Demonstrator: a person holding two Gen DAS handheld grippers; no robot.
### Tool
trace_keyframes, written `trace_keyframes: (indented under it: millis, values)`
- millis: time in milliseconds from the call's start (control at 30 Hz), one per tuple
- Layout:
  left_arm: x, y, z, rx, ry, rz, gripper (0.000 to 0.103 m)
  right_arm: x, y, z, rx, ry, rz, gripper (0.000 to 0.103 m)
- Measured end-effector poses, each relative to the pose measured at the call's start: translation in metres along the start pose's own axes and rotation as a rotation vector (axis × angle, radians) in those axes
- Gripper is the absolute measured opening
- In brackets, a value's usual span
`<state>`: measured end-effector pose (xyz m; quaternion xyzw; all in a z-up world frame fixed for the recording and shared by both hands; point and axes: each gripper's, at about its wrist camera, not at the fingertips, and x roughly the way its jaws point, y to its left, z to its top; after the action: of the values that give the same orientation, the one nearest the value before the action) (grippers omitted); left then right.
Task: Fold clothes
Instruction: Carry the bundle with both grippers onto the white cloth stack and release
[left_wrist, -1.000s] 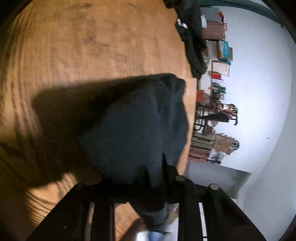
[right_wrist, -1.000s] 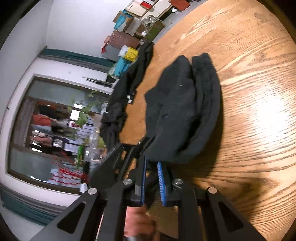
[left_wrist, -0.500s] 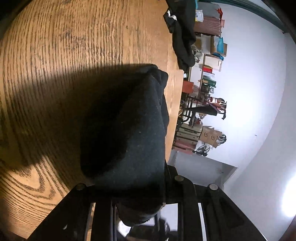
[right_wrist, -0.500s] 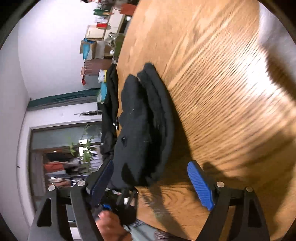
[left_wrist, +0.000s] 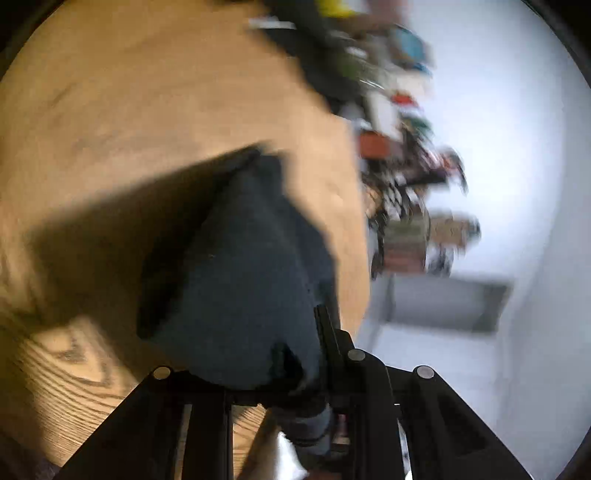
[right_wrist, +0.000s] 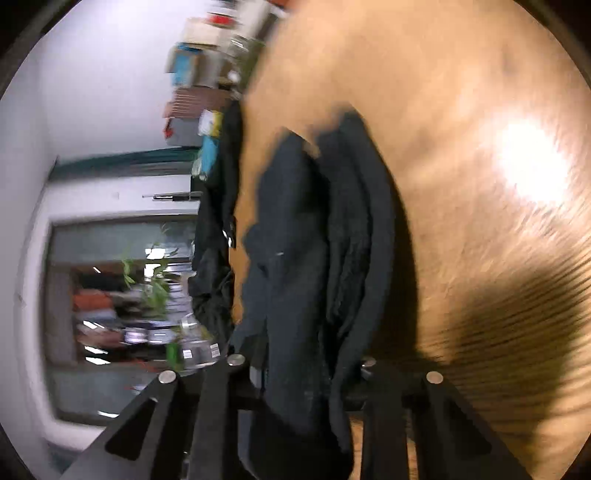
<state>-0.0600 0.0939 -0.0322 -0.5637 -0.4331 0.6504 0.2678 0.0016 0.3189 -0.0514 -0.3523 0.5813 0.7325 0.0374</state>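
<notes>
A black garment, folded into a thick bundle, hangs over the wooden table in the blurred left wrist view. My left gripper is shut on its near end, and the cloth hides the fingertips. In the right wrist view the same black garment runs away from me in stacked layers above the table. My right gripper is closing, and the bundle fills the gap between its fingers with both sides pressing on the cloth.
A second heap of dark clothing drapes over the table's far edge, also seen as dark clothing in the left wrist view. Boxes and clutter stand by the white wall. A glass front with plants lies beyond.
My right gripper, shut on the cloth a second ago, stood wide open half a second ago and now closes on the bundle. My left gripper has lifted and rolled with the garment.
</notes>
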Motion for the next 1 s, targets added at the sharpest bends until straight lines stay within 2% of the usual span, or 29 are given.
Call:
trace_keyframes:
  millis: [100, 200, 367, 467, 533, 600, 667, 733, 767, 867, 1000]
  values:
    - [0.008, -0.073, -0.029, 0.210, 0.052, -0.041, 0.022, -0.060, 0.029, 0.003, -0.100, -0.127, -0.040, 0.026]
    - [0.024, -0.141, -0.065, 0.401, 0.161, -0.133, 0.022, -0.147, 0.040, -0.003, -0.173, -0.316, -0.057, 0.026]
    - [0.055, -0.242, -0.174, 0.743, 0.375, -0.297, 0.023, -0.291, 0.047, -0.030, -0.268, -0.647, -0.124, 0.026]
    - [0.086, -0.272, -0.236, 0.841, 0.524, -0.348, 0.023, -0.351, 0.033, -0.053, -0.265, -0.798, -0.191, 0.026]
    - [0.116, -0.269, -0.268, 0.856, 0.620, -0.345, 0.022, -0.382, 0.017, -0.068, -0.250, -0.878, -0.250, 0.026]
    - [0.143, -0.257, -0.297, 0.874, 0.705, -0.326, 0.022, -0.399, -0.010, -0.080, -0.185, -0.910, -0.284, 0.026]
    - [0.170, -0.228, -0.320, 0.907, 0.790, -0.255, 0.022, -0.401, -0.043, -0.091, -0.108, -0.899, -0.331, 0.026]
    - [0.192, -0.191, -0.329, 0.917, 0.869, -0.143, 0.022, -0.391, -0.077, -0.102, -0.035, -0.856, -0.378, 0.026]
    - [0.197, -0.177, -0.329, 0.930, 0.890, -0.093, 0.022, -0.380, -0.094, -0.107, 0.007, -0.814, -0.382, 0.026]
    - [0.203, -0.144, -0.315, 0.986, 0.914, 0.025, 0.022, -0.347, -0.148, -0.126, 0.130, -0.665, -0.300, 0.026]
    - [0.201, -0.126, -0.287, 0.990, 0.919, 0.151, 0.023, -0.314, -0.155, -0.139, 0.124, -0.579, -0.255, 0.029]
